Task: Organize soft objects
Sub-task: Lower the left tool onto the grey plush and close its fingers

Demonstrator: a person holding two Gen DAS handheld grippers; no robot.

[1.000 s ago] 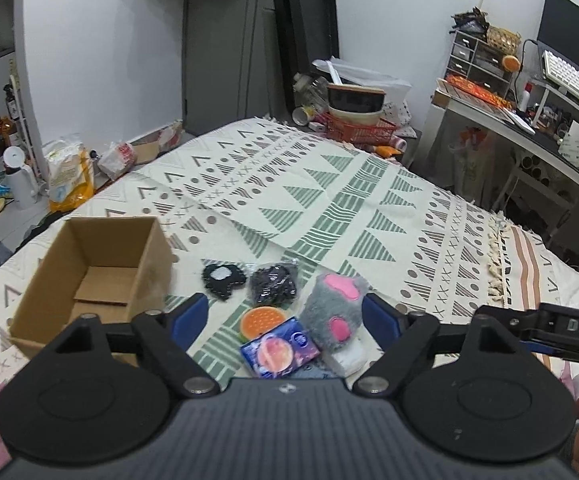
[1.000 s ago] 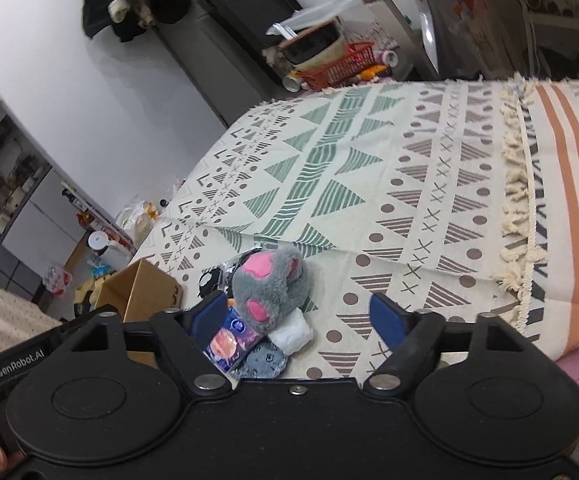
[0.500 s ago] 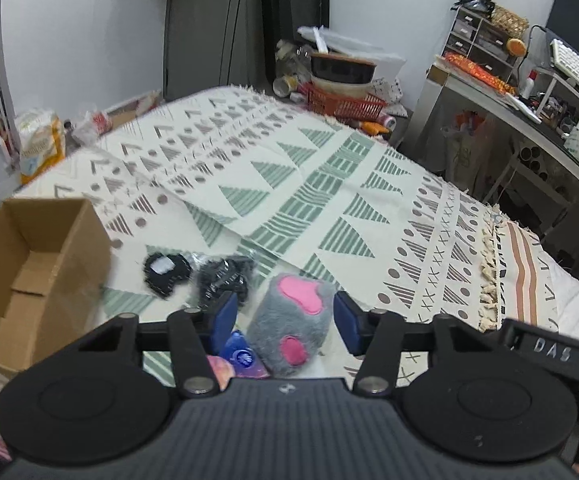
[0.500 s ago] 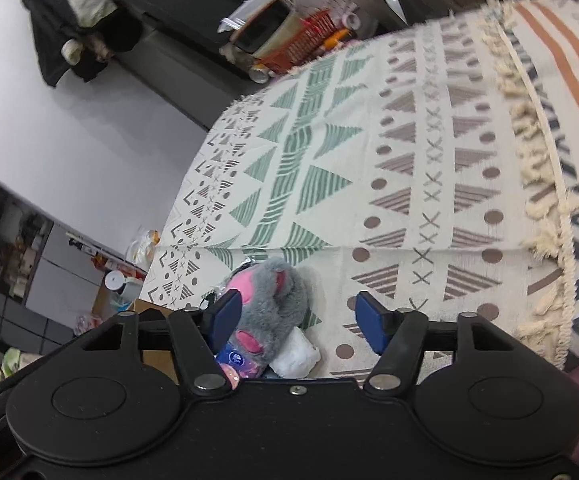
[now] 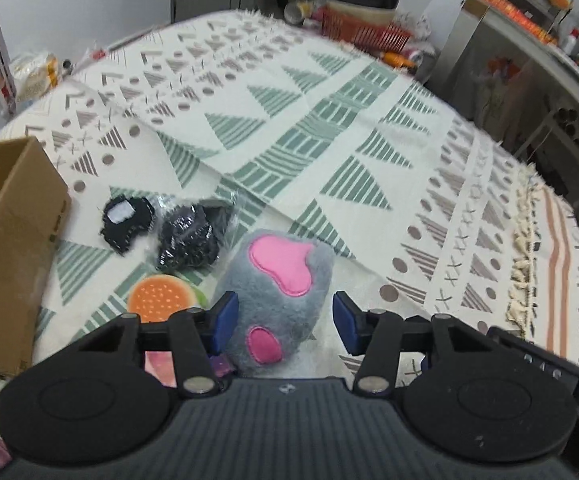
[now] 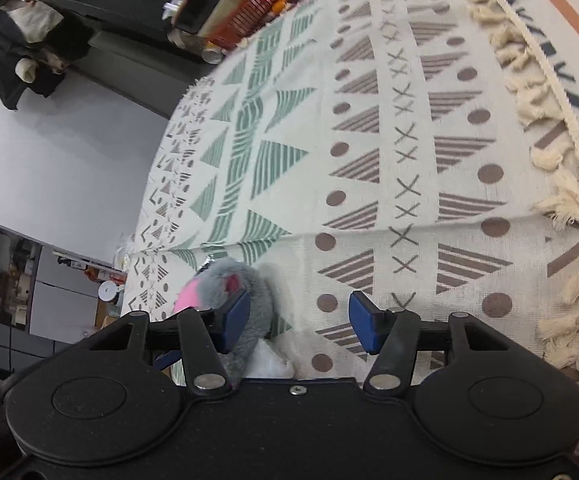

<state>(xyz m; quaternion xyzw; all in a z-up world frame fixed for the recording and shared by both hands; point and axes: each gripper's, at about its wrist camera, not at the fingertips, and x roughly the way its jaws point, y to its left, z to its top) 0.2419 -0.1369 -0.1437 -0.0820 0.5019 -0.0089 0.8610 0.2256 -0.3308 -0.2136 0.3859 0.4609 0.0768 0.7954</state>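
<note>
Left wrist view: the left gripper (image 5: 280, 317) has closed in around the grey plush paw (image 5: 277, 284), jaws still parted, while the right gripper (image 6: 295, 317) stays open beside it.

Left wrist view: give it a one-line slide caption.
Open left gripper straddles a grey plush paw on the patterned blanket, cardboard box at left.

The right gripper (image 6: 296, 322) hangs with its blue fingers (image 6: 362, 321) spread above the patterned bedspread (image 6: 369, 160), the left one against a grey and pink plush toy (image 6: 233, 284), a white soft item (image 6: 267, 362) just beside it.
</note>
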